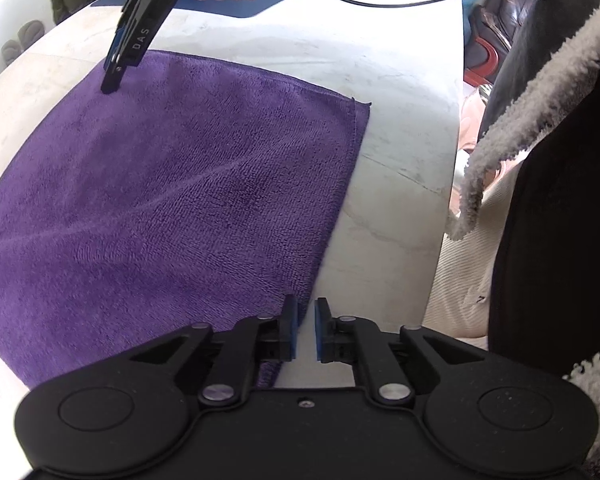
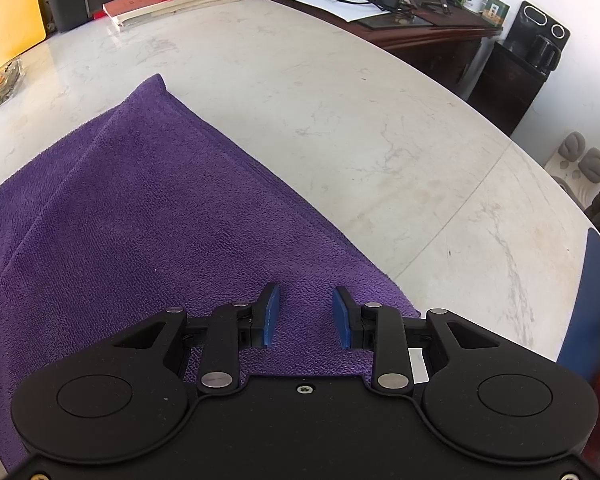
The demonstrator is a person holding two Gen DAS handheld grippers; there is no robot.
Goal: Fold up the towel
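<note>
Purple towel [image 1: 180,200] flat on the pale marble counter [image 1: 400,140]. Left hand-held gripper [image 1: 306,320] at the towel's side hem: all but pressed together, grips nothing (only a sliver of gap shows between the blue pads). Right hand-held gripper [image 2: 306,316] over a towel corner: spread, tips down at the cloth, pinches nothing.

Bare tabletop [image 2: 340,128] beyond towel [image 2: 140,220], seemingly.

Black two-finger grippers with blue pads.
Silver pivot rivets, round black discs, "DAS" lettering on right gripper [image 1: 112,84]; dark fleece-trimmed sleeve [image 1: 540,92].
</note>
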